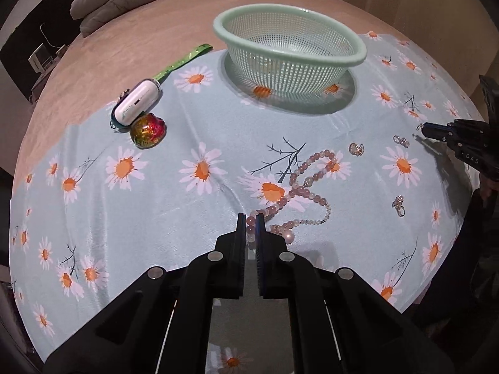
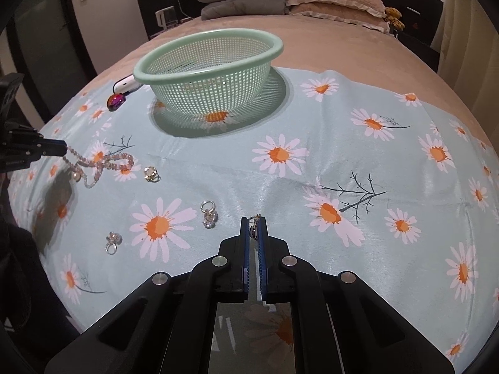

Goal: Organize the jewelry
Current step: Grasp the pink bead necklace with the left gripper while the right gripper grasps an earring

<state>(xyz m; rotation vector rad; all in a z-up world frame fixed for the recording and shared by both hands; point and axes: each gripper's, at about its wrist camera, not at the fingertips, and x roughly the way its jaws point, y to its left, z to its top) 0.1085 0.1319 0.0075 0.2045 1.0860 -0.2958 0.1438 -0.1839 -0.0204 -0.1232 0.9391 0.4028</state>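
Both grippers are pinched nearly closed, the left gripper (image 1: 250,218) on the pink bead necklace (image 1: 307,184) and the right gripper (image 2: 255,220) on a small earring (image 2: 255,226), both short of the apparently empty green basket (image 1: 290,29), three silver pieces left lying.

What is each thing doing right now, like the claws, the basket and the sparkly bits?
Left claw: shut on the bead necklace.
Right claw: shut on a small earring.
Basket: upright, looks empty.
Three loose earrings: lying on the daisy cloth.
White case: closed.
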